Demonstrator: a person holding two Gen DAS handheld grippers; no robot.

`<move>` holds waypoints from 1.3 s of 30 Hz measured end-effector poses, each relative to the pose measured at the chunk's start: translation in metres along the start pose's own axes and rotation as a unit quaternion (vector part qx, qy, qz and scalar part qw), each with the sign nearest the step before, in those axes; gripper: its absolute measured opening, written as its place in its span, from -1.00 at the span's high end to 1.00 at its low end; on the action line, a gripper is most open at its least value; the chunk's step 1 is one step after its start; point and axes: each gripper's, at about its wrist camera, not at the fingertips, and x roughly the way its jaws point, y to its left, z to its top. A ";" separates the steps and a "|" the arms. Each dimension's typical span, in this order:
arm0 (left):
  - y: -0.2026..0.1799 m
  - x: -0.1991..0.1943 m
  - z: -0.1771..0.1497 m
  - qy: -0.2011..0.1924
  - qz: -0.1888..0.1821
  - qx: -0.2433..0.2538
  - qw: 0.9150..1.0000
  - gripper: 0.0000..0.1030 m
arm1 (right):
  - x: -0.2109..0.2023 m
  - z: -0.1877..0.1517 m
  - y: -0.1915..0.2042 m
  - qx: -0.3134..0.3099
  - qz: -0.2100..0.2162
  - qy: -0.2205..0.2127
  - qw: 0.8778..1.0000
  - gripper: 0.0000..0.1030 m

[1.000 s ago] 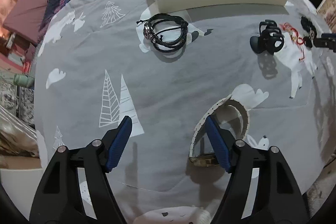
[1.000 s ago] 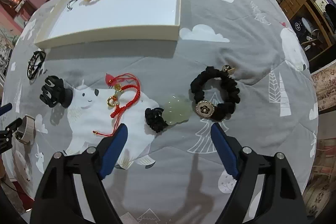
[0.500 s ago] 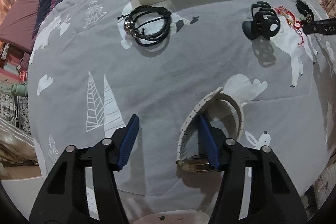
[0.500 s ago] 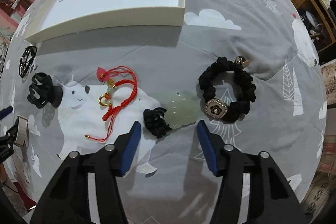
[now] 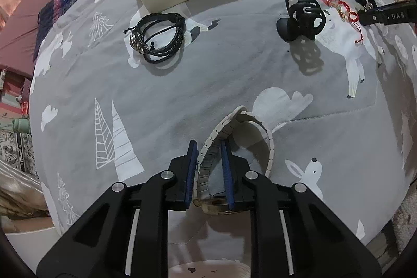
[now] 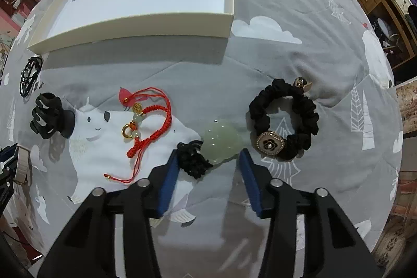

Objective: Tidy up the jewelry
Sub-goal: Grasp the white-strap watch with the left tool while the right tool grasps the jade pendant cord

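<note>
On the near part of the grey quilted bedspread (image 5: 161,85) printed with white bears and trees, the left hand-held gripper (image 5: 208,168) points steeply down over a white link-band wristwatch (image 5: 260,129). Its blue pads have just been closing and now pinch one side of the band, with the gold-rimmed case tucked below the jaws. That band looks loosely jointed and likely to sag or swing, so I would hold it close to the case.

Further right, the right hand-held gripper (image 6: 208,173) points straight down, its jaws closing but not yet touching the pale green jade-like pendant (image 6: 221,142) with its black knotted cord (image 6: 191,160). Smooth and probably brittle, the stone may slip; the cord gives better purchase. At the far side waits the shallow white cardboard tray (image 6: 146,25).
</note>
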 end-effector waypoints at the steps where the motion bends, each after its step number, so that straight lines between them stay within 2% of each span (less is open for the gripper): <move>1: -0.001 0.000 0.000 0.000 0.001 0.001 1.000 0.66 | -0.001 0.000 0.000 0.000 0.002 0.001 1.000 0.21; 9: -0.005 0.004 0.000 -0.004 0.000 0.000 1.000 0.66 | -0.009 -0.004 0.012 -0.013 -0.009 -0.009 1.000 0.37; 13: 0.004 -0.004 -0.005 -0.004 0.003 0.000 1.000 0.68 | -0.011 -0.005 0.019 -0.021 -0.012 -0.008 1.000 0.58; 26: 0.007 -0.009 -0.001 -0.012 -0.004 -0.020 1.000 0.85 | -0.039 -0.025 0.011 -0.015 0.001 -0.050 0.999 0.71; 28: 0.010 -0.009 -0.001 -0.010 -0.007 -0.028 1.000 0.85 | -0.041 -0.023 0.006 -0.013 0.005 -0.055 0.998 0.77; 32: 0.014 -0.014 0.001 -0.020 -0.008 -0.041 0.999 0.92 | -0.045 -0.021 -0.002 -0.004 0.011 -0.063 0.998 0.78; 39: 0.014 -0.023 0.013 -0.031 0.004 -0.048 0.998 0.92 | -0.047 -0.014 -0.013 0.004 0.019 -0.074 0.997 0.79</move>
